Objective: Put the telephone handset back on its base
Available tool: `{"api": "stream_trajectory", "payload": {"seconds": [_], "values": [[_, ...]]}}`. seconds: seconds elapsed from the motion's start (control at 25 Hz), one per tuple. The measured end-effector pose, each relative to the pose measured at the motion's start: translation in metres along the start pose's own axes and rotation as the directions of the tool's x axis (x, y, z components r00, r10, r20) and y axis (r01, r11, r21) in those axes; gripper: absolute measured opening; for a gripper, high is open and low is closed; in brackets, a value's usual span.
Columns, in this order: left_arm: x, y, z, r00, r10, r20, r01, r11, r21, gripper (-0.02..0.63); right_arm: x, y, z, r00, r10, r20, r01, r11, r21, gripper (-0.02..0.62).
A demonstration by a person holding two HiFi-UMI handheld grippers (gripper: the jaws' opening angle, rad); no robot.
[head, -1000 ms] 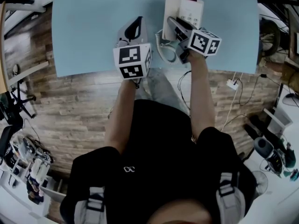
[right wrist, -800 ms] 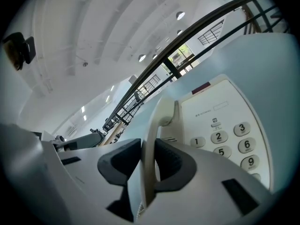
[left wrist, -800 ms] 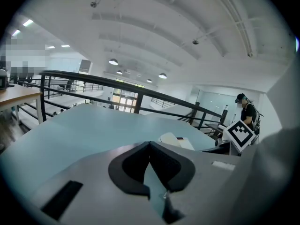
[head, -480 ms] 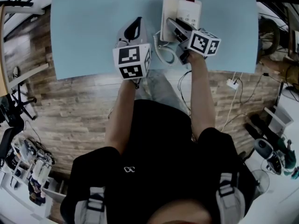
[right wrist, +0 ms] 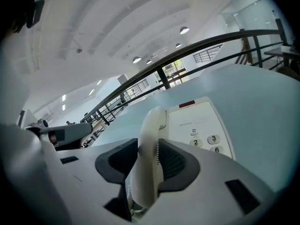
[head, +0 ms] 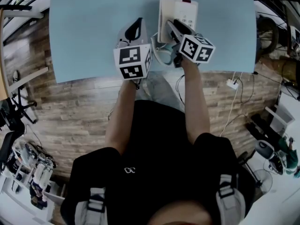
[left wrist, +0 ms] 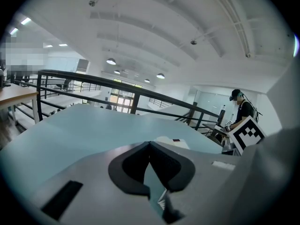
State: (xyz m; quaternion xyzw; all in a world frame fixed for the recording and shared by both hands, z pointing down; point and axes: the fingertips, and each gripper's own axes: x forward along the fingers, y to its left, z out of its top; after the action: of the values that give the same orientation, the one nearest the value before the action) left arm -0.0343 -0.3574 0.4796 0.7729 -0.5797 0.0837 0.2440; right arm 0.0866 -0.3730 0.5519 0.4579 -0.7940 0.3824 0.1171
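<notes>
The white telephone base (head: 183,9) lies on the light blue table (head: 84,27), and its keypad shows in the right gripper view (right wrist: 201,125). The white handset (right wrist: 147,163) stands along the base's left side, between the jaws of my right gripper (right wrist: 149,143). Those jaws are opening, and their dark pads flank the handset loosely. From the head view, the right gripper (head: 174,26) points onto the base. My left gripper (head: 135,28) hovers just left of the phone, shut and empty (left wrist: 150,143), with the base (left wrist: 171,142) ahead and to its right.
The coiled cord (head: 160,55) loops on the table near the base's near left corner. The table's near edge (head: 93,76) runs just behind both marker cubes. A black railing (left wrist: 93,78) stands beyond the far edge. A person (left wrist: 243,109) stands far off to the right.
My right gripper has shifted a little to the left, closer to the left gripper, with the handset still between its jaws. The left gripper has stayed in place.
</notes>
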Motion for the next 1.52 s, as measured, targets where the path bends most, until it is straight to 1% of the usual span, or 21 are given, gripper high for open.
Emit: {"api": "stream_trajectory", "payload": {"seconds": [0.08, 0.16, 0.24, 0.32, 0.4, 0.48, 0.64, 0.76, 0.88, 1.0, 1.08, 1.2, 1.32, 1.4, 1.52], "values": [[0.0, -0.001, 0.002, 1.0, 0.0, 0.004, 0.0, 1.0, -0.001, 0.0, -0.009, -0.003, 0.0, 0.999, -0.042, 0.024, 0.042, 0.999, 0.001, 0.111], [-0.001, -0.001, 0.002, 1.0, 0.001, 0.006, -0.001, 1.0, -0.003, 0.0, -0.02, -0.006, -0.002, 0.996, -0.083, 0.037, 0.084, 0.996, -0.017, 0.082], [-0.001, -0.002, 0.002, 1.0, -0.001, 0.008, 0.001, 1.0, -0.004, 0.0, -0.029, -0.012, -0.01, 0.991, -0.13, 0.013, 0.131, 0.99, -0.06, 0.04], [0.0, -0.001, 0.002, 1.0, -0.004, 0.008, 0.004, 1.0, -0.006, 0.0, -0.032, -0.018, -0.02, 0.985, -0.17, -0.033, 0.166, 0.98, -0.106, 0.017], [0.0, -0.001, 0.001, 1.0, -0.006, 0.008, 0.006, 1.0, -0.008, 0.0, -0.032, -0.02, -0.029, 0.979, -0.188, -0.072, 0.178, 0.976, -0.124, 0.009], [-0.001, -0.003, 0.0, 1.0, -0.008, 0.009, 0.008, 1.0, -0.008, 0.0, -0.031, -0.018, -0.035, 0.976, -0.196, -0.091, 0.183, 0.974, -0.135, 0.008], [-0.003, -0.007, 0.0, 1.0, -0.012, 0.008, 0.012, 1.0, -0.004, 0.0, -0.027, -0.014, -0.041, 0.975, -0.2, -0.1, 0.186, 0.974, -0.132, -0.003], [-0.005, -0.006, 0.002, 1.0, -0.009, 0.013, 0.009, 1.0, -0.001, 0.0, -0.027, -0.014, -0.038, 0.975, -0.204, -0.089, 0.191, 0.972, -0.137, -0.003], [-0.006, -0.006, 0.01, 0.999, -0.006, 0.032, 0.006, 1.0, 0.007, 0.0, -0.033, -0.006, -0.014, 0.982, -0.19, -0.011, 0.185, 0.969, -0.166, -0.003], [-0.01, -0.009, 0.027, 0.998, -0.007, 0.065, 0.005, 1.0, 0.024, 0.0, -0.044, 0.014, 0.024, 0.985, -0.132, 0.11, 0.154, 0.962, -0.226, -0.003], [-0.014, -0.014, 0.04, 0.996, -0.012, 0.092, 0.008, 0.999, 0.037, 0.0, -0.056, 0.03, 0.05, 0.978, -0.084, 0.191, 0.135, 0.953, -0.272, -0.005], [-0.018, -0.024, 0.062, 0.99, -0.019, 0.138, 0.011, 0.998, 0.06, 0.0, -0.077, 0.049, 0.085, 0.958, -0.041, 0.284, 0.145, 0.923, -0.357, -0.005], [-0.024, -0.038, 0.09, 0.98, -0.033, 0.194, 0.015, 0.996, 0.093, 0.0, -0.1, 0.064, 0.121, 0.93, -0.015, 0.367, 0.18, 0.89, -0.419, -0.005], [-0.03, -0.047, 0.108, 0.972, -0.043, 0.23, 0.017, 0.993, 0.115, 0.0, -0.116, 0.072, 0.145, 0.906, 0.001, 0.424, 0.2, 0.881, -0.429, -0.005], [-0.035, -0.058, 0.132, 0.959, -0.053, 0.28, 0.014, 0.99, 0.141, 0.0, -0.137, 0.079, 0.173, 0.868, 0.027, 0.496, 0.218, 0.876, -0.43, -0.005]]}}
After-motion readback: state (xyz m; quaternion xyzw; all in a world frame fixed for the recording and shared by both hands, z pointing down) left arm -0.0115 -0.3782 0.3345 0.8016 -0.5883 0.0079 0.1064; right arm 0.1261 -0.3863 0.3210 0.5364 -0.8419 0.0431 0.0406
